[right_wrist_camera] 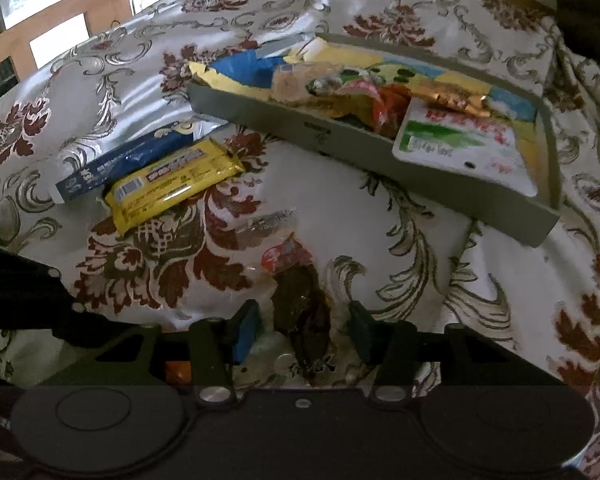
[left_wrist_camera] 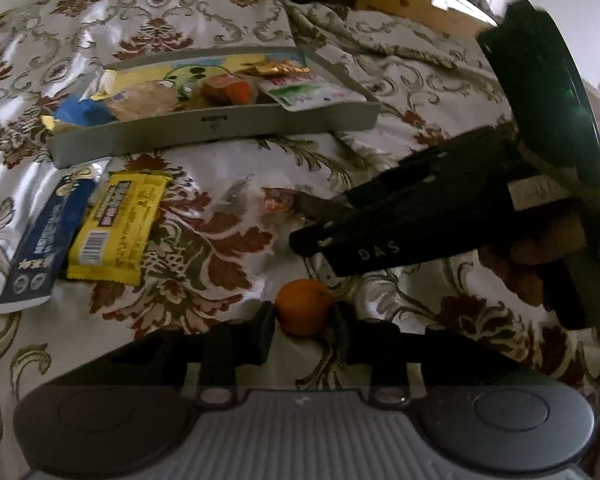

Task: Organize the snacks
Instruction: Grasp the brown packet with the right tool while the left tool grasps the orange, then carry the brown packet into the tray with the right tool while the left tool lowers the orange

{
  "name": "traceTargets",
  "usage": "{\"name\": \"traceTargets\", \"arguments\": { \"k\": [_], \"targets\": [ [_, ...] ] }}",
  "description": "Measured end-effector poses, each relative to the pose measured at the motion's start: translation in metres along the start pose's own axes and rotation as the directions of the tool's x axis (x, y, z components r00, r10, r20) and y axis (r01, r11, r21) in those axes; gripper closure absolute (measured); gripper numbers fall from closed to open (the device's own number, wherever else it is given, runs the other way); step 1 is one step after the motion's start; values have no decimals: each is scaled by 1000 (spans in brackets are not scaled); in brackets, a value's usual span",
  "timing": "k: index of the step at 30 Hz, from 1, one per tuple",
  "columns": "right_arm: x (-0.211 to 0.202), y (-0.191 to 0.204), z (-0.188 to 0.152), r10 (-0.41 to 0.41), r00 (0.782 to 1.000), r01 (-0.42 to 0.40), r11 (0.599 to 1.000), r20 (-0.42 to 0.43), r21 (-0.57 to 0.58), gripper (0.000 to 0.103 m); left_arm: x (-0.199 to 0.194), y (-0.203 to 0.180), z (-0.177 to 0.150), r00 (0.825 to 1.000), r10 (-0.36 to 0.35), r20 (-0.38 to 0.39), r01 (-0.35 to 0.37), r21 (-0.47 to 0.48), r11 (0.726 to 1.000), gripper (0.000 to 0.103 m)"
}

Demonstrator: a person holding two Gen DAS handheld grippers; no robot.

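A small orange fruit [left_wrist_camera: 304, 306] rests on the patterned cloth, and my left gripper [left_wrist_camera: 303, 332] is shut on it, a pad pressing each side. My right gripper [right_wrist_camera: 303, 330] is shut on a clear packet with a dark brown snack and a red label [right_wrist_camera: 300, 312]. From the left wrist view, the right gripper [left_wrist_camera: 306, 220] reaches in from the right over that packet [left_wrist_camera: 276, 202]. A grey tray [left_wrist_camera: 220, 128] [right_wrist_camera: 340, 140] behind holds several snack packets. A yellow bar [left_wrist_camera: 116, 228] [right_wrist_camera: 176, 184] and a dark blue bar [left_wrist_camera: 48, 240] [right_wrist_camera: 132, 160] lie side by side on the cloth before it.
A floral cream and red cloth [left_wrist_camera: 220, 184] covers the whole surface, rumpled at the far right. Wooden furniture [left_wrist_camera: 404, 0] [right_wrist_camera: 60, 8] stands beyond the edge. A person's hand [left_wrist_camera: 532, 256] holds the right gripper's body.
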State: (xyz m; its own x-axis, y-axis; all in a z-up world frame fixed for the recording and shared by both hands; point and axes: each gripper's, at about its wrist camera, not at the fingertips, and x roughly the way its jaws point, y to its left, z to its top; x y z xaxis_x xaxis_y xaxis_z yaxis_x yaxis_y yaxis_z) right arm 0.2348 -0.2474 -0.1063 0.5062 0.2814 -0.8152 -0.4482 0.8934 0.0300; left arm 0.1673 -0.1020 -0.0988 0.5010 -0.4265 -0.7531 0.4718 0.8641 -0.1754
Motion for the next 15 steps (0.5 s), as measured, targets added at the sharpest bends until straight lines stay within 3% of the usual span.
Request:
{"name": "traceTargets", "arguments": {
  "k": [9, 15],
  "targets": [
    [-24, 10, 2, -35, 995, 37, 999, 91, -26, 53, -29, 13, 8, 994, 32, 106, -24, -82, 996, 68],
    [-40, 8, 5, -58, 981, 57, 998, 185, 7, 53, -40, 25, 19, 984, 70, 166, -49, -129, 990, 68]
  ]
}}
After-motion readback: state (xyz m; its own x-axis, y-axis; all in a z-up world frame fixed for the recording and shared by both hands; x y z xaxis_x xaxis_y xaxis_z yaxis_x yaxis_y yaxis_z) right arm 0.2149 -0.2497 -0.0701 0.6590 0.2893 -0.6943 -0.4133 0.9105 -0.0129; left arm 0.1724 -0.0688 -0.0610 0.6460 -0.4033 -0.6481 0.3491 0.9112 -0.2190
